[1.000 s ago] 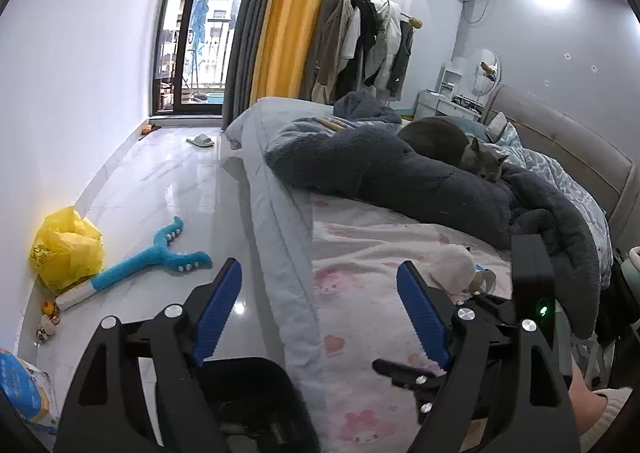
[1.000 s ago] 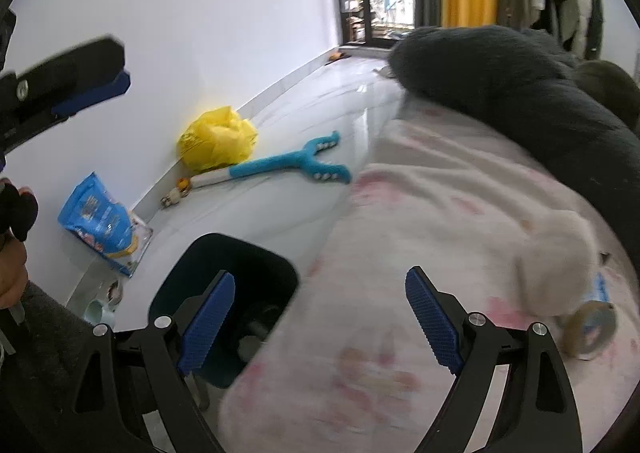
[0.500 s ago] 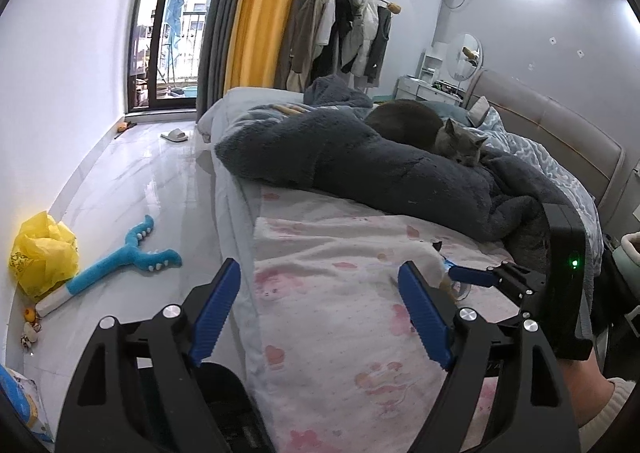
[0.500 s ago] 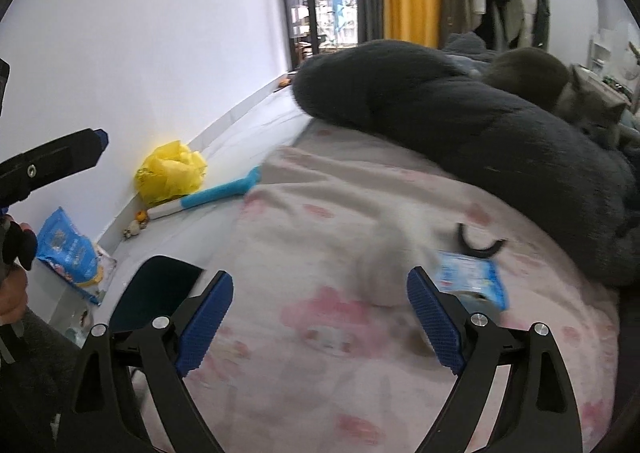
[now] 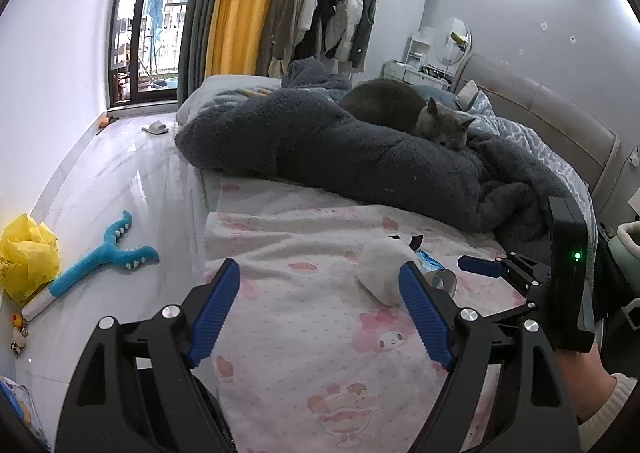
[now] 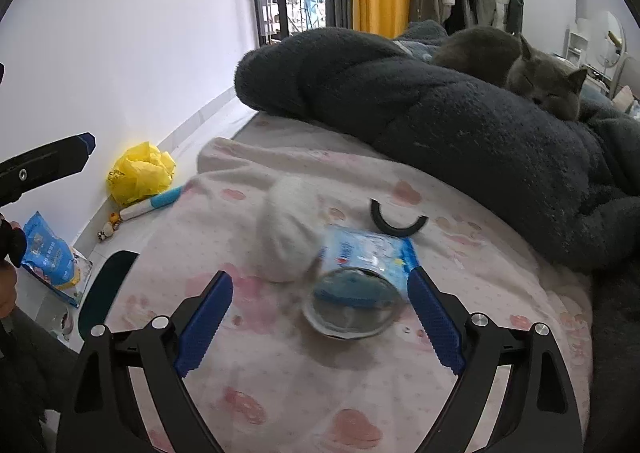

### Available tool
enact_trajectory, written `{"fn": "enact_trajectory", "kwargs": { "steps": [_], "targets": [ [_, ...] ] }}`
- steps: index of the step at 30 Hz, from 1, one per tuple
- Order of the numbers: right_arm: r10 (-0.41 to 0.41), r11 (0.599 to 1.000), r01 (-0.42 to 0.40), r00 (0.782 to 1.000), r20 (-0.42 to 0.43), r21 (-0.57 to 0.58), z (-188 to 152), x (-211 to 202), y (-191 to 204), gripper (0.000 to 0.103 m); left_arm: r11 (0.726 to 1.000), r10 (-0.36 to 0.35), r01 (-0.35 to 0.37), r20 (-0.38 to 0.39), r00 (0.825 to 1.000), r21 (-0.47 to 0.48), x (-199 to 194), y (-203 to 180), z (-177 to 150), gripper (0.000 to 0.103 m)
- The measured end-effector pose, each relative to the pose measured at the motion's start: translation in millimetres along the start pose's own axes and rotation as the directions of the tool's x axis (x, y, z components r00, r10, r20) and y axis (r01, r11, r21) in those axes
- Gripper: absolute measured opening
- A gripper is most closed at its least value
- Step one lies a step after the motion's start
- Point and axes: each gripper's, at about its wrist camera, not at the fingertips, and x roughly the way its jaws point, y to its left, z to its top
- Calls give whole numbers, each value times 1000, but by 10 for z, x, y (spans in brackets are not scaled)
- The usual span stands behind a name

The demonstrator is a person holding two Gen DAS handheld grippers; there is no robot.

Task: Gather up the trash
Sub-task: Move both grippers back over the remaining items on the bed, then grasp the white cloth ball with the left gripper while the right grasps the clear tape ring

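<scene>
Looking along my right gripper (image 6: 320, 317), I see its blue-padded jaws standing wide apart with nothing pressed between them, above the pink-patterned bedsheet (image 6: 360, 393). Just beyond the tips lies the trash: a roll of tape (image 6: 350, 307) flat on the sheet, touching the near edge of a blue and white plastic wrapper (image 6: 366, 251). A crumpled white tissue ball (image 6: 286, 229) rests against the wrapper's left side; it is blurred. A black curved piece (image 6: 398, 219) lies a little farther on, apart from the wrapper.

My left gripper (image 5: 320, 309) is likewise spread open and empty over the same sheet. In its view the tissue ball (image 5: 382, 269) sits just inside the right pad, not touched, with the wrapper (image 5: 430, 259) and tape roll (image 5: 442, 279) partly hidden behind that pad. The right gripper's body (image 5: 560, 273) enters at the right edge, with a hand (image 5: 588, 377) and pale sleeve below it.

At the bed's left foot, a dark bin (image 6: 102, 285) stands on the floor. Farther left, along the wall, lie a blue packet (image 6: 48, 253), a blue toy (image 5: 102, 253) and a yellow bag (image 6: 140, 171).

Beyond the trash, a dark fleece blanket (image 6: 460, 121) is heaped across the bed, and a grey cat (image 6: 548, 81) lies upon it. At the far end hang a yellow curtain (image 5: 244, 1) and a rack of clothes (image 5: 332, 13).
</scene>
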Motion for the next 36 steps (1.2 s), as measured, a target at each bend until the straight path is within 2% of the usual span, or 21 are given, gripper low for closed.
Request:
{"fn": "enact_trajectory", "kwargs": {
  "steps": [12,15,24,36],
  "targets": [
    [-5,999,2,997,-82,-43,-73,222,-156,90,999,-40,40,-49,998,-1,353,-195,21,84],
    [-15,998,9,995,-97,-62,-83,271,-173,79,999,-43,44,-63,997,9,437,-247,17,84],
    [28,998,-34,994,-106,-57,-54,286,-290,60,998,-56,57,-93,994,4,692,-359,15,84],
    [116,993,-114,991,-73,34,33,170,-526,57,997,-79,78,-145,986,-13,1032,-466,-38,84]
  ]
}}
